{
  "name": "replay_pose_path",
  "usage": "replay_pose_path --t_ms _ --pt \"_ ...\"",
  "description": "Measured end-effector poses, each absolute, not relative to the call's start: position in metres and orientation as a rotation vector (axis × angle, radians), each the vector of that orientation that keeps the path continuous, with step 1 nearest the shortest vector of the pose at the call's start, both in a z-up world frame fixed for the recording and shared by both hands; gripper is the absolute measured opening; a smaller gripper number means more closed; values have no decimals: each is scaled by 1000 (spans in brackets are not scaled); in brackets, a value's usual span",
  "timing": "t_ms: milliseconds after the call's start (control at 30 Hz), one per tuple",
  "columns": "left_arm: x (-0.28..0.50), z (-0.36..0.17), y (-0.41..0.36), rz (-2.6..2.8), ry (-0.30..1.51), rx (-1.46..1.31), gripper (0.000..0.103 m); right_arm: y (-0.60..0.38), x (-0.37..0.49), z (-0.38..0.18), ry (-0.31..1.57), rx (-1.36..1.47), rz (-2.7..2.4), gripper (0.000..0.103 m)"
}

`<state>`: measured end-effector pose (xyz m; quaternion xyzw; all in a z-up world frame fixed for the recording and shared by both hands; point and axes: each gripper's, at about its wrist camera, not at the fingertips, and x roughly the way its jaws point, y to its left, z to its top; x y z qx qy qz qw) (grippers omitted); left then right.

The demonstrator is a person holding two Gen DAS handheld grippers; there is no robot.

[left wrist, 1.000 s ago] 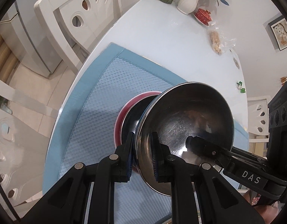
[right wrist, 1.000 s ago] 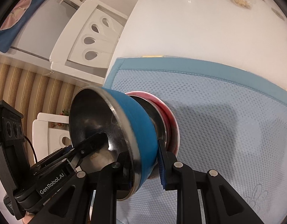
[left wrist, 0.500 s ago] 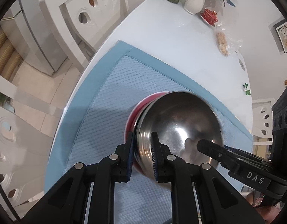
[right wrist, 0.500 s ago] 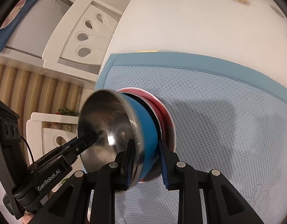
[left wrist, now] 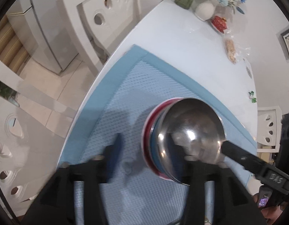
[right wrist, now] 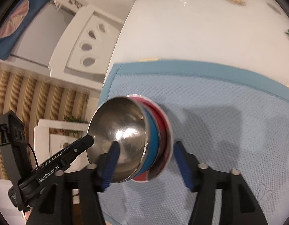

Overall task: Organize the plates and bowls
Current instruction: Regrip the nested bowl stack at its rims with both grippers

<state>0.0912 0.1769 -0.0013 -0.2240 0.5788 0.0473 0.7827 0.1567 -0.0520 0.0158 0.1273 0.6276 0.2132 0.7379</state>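
Note:
A steel bowl with a blue outside [left wrist: 189, 135] sits nested in a red bowl [left wrist: 150, 120] on the blue mat [left wrist: 140, 86]. My left gripper [left wrist: 150, 153] is open, its jaws spread wide on either side of the bowls' near rim. In the right wrist view the same blue bowl [right wrist: 121, 135] rests in the red bowl [right wrist: 163, 120]. My right gripper [right wrist: 146, 161] is open too, jaws apart around the stack's rim. Each gripper shows in the other's view.
The mat lies on a white table [left wrist: 182, 37]. A vase with flowers [left wrist: 204, 9], a red dish [left wrist: 219, 22] and a snack bag [left wrist: 230, 48] stand at the far end. White chairs [left wrist: 99, 18] stand by the table's left edge.
Both grippers lowered the blue steel bowl into the red bowl, then opened and let go of its rim. The bowl now rests level in the stack.

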Motion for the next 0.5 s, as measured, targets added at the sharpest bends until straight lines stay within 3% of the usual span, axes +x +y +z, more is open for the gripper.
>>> replay_pose_path --t_ms 33,300,500 --pt "91 -4 179 102 1247 -496 68 -54 158 14 1380 287 464 71" --pt "94 -25 178 75 1266 -530 68 -56 162 -17 1439 352 466 71" --pt "101 -34 169 38 1264 -505 59 -47 166 -39 1473 390 492 71"
